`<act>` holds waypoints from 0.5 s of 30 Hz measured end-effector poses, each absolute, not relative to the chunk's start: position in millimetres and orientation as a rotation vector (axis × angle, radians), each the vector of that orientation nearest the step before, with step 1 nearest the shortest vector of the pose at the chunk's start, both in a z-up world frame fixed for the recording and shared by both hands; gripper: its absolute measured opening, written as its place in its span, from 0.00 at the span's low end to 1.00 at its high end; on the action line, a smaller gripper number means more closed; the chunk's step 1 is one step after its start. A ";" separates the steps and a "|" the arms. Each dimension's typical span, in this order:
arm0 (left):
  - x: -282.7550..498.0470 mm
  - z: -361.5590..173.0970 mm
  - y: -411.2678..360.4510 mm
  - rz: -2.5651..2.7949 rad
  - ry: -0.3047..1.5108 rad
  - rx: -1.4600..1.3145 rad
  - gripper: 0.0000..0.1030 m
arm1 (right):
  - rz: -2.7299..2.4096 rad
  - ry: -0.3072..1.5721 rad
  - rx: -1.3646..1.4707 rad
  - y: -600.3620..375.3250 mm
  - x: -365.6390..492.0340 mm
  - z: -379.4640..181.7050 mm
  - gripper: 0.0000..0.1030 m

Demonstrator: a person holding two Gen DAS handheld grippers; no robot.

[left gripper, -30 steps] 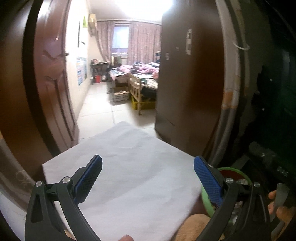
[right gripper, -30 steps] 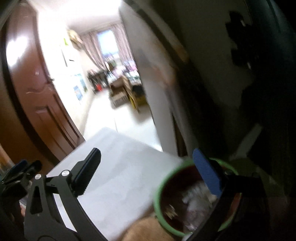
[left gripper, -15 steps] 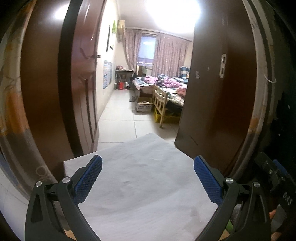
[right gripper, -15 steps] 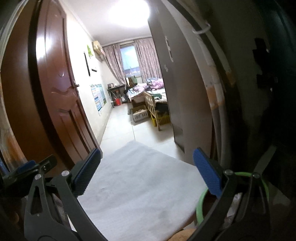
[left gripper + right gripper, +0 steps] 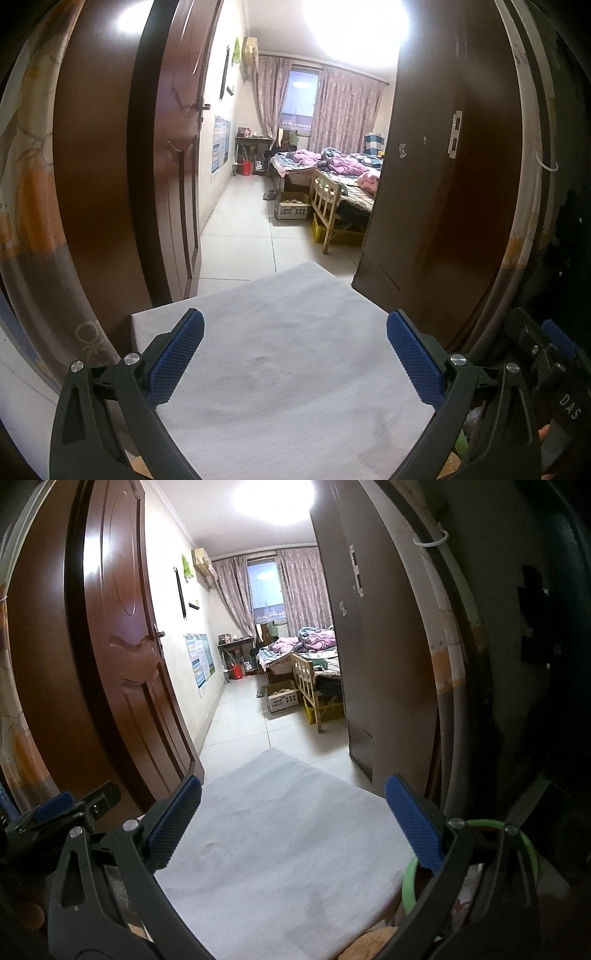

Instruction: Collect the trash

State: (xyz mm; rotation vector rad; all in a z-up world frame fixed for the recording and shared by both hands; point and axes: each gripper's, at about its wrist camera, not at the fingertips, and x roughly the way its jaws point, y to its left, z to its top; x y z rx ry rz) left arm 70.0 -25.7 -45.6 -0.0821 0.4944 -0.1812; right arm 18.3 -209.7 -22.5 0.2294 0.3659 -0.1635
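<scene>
Change: over the last second both views had swung up from the green bin toward the open doorway, and the blur in the right view had cleared; the bin had slid almost out of the left view.
Left claw [image 5: 295,350]: released, its two blue pads spread wide with nothing between them, held over the white bench [image 5: 288,369].
Right claw [image 5: 293,823]: released too, two blue pads wide apart and empty, over the same white surface.
Task's thing: one green-rimmed bin [image 5: 480,825] sat low and to the right of the right claw, just past the bench's right edge and partly hidden behind the right finger; pale scraps showed inside it, too hidden to name.
Bin in left view: only a sliver of green [image 5: 461,441] showed at the lower right, behind the right finger.
Other claw seen: the left tool's black body with a blue pad [image 5: 51,806] showed at the left edge of the right view, beside the right claw.
Ahead of both claws: one brown door [image 5: 122,646] stood open on the left, one dark wardrobe [image 5: 436,192] on the right, tiled floor [image 5: 243,229] between.
Farther room: one bed [image 5: 332,166] with pink bedding, one cardboard box [image 5: 291,206], one wooden chair [image 5: 327,199], one yellow crate [image 5: 327,710], one curtained window [image 5: 301,107].
</scene>
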 end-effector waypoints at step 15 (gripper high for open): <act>67.2 -43.0 -23.6 -0.162 0.482 -0.076 0.92 | -0.154 0.374 0.222 -209.6 15.7 -24.9 0.95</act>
